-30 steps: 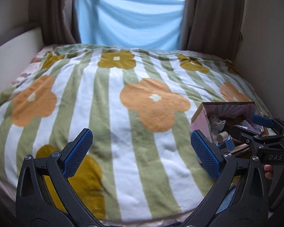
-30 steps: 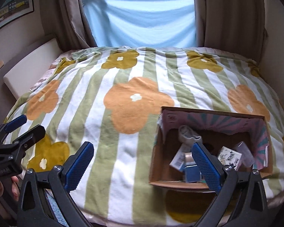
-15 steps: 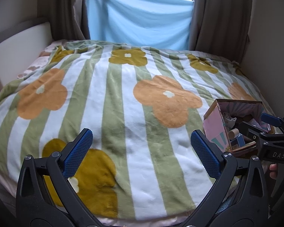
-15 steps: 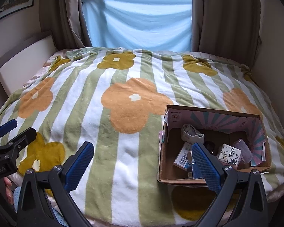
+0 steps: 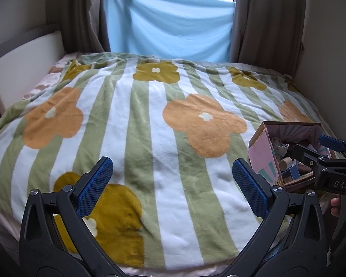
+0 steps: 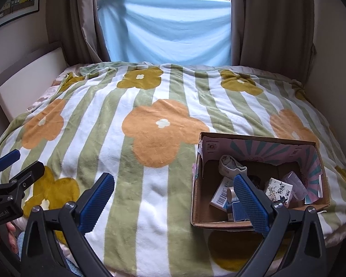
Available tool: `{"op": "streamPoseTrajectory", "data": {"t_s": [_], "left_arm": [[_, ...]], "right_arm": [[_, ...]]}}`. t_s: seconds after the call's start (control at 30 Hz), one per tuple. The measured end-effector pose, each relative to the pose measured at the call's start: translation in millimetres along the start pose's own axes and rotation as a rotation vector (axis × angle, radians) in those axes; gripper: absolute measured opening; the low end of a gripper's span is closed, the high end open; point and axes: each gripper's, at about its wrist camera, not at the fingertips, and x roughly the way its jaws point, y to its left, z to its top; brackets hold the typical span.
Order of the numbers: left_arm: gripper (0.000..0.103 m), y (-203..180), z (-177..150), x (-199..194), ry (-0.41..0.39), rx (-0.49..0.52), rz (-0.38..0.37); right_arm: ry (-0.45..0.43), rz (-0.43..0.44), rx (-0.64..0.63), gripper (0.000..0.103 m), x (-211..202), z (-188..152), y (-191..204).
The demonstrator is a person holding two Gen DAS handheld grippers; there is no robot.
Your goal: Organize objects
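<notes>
Bed w/ striped floral blanket (image 6: pixel 150 184), cardboard box (image 6: pixel 199 196) near right.

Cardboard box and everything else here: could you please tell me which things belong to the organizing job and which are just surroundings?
Job:
cardboard box
small cartons
white sock
left gripper
right gripper

Surroundings:
flowered blanket
blue cloth
curtains
wall picture

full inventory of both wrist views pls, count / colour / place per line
blanket: 1, green-white stripes with orange and mustard flowers, covers bed
cardboard box: 1, brown, pink-teal print inside, on blanket near right
small items in box: several, mixed packets and containers, exact count unclear
blue cloth: 1, light blue, over window
curtains: 2, brown, flanking window
headboard panel: 1, cream, left side
wall picture: 1, upper left
left gripper: open, blue pads
right gripper: open, blue pads
</notes>
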Motion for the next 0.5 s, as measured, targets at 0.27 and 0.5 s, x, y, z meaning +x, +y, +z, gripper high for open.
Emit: {"op": "streamPoseTrajectory", "data": {"t_s": [0.27, 0.5], "left_arm": [[0.103, -4.4, 2.0, -1.7, -0.005, 0.003, -0.011], [0.103, -6.8, 1.6, -2.2, -0.003, 0.006, -0.030]], "right_arm": [[0.001, -0.004, -0.004, 0.102, 0.8, -0.1, -1.2], [-0.005, -0.004, -0.012, 0.102, -0.7, 1.3, -0.1]]}}
